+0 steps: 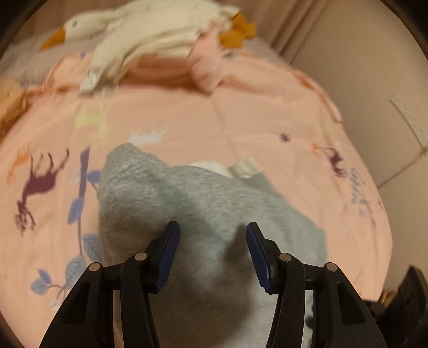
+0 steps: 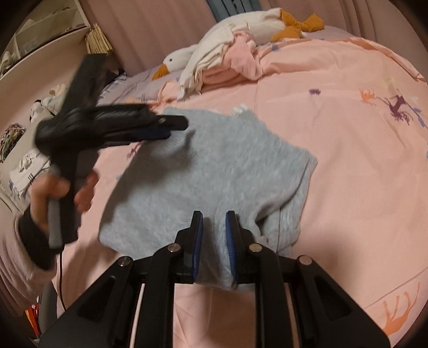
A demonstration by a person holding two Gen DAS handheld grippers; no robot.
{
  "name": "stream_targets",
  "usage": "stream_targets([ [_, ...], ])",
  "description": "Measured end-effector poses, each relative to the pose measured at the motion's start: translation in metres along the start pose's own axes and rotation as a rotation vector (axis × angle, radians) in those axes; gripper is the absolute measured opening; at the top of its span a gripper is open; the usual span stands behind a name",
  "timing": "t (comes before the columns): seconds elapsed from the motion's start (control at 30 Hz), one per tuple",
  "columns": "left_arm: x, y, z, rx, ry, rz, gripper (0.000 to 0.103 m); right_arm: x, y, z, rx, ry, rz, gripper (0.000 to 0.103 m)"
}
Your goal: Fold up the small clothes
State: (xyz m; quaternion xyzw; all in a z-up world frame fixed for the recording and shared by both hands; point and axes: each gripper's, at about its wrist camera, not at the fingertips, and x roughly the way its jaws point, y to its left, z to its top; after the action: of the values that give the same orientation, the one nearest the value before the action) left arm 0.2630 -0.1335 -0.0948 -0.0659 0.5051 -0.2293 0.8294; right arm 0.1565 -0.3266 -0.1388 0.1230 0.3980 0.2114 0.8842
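A small grey knit garment (image 1: 203, 214) lies on the pink bedspread (image 1: 240, 115), partly folded, with a white label at its far edge. My left gripper (image 1: 212, 227) is open and empty, hovering over the garment's middle. In the right wrist view the left gripper (image 2: 174, 127) shows from the side, blurred, over the garment's far left corner (image 2: 174, 112). My right gripper (image 2: 214, 214) is narrowly apart with a fold of the grey garment (image 2: 214, 166) between its pads at the near edge.
A pile of cream and pink clothes (image 2: 227, 56) and a white goose plush (image 2: 254, 24) lie at the bed's far end. White shelves (image 2: 40, 34) stand left of the bed. A wall (image 1: 388, 80) is on the right.
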Motion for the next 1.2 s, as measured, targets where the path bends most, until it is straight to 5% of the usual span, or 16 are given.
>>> stream_targets([
  [0.23,-0.013,0.003,-0.003,-0.008,-0.004,-0.029,0.052,0.001,-0.006,-0.006,0.046,0.019,0.021,0.014],
  [0.43,-0.076,0.013,-0.029,0.008,-0.087,-0.056,0.053,-0.031,-0.01,-0.011,0.124,-0.045,0.096,0.034],
  [0.5,-0.09,0.021,-0.042,-0.011,-0.096,-0.069,0.068,-0.042,-0.018,-0.015,0.18,-0.06,0.127,0.048],
  [0.63,-0.107,0.049,-0.078,-0.096,-0.084,-0.096,0.07,-0.059,-0.037,-0.026,0.288,-0.082,0.108,0.057],
  [0.77,-0.106,0.075,-0.102,-0.205,-0.036,-0.153,0.07,-0.061,-0.055,-0.037,0.409,-0.065,0.148,0.071],
  [0.97,-0.085,0.1,-0.123,-0.4,0.018,-0.322,0.076,-0.047,-0.067,-0.044,0.524,-0.019,0.175,0.079],
  [1.2,-0.061,0.091,-0.115,-0.43,0.056,-0.424,0.077,-0.028,-0.07,-0.032,0.517,0.021,0.164,0.081],
])
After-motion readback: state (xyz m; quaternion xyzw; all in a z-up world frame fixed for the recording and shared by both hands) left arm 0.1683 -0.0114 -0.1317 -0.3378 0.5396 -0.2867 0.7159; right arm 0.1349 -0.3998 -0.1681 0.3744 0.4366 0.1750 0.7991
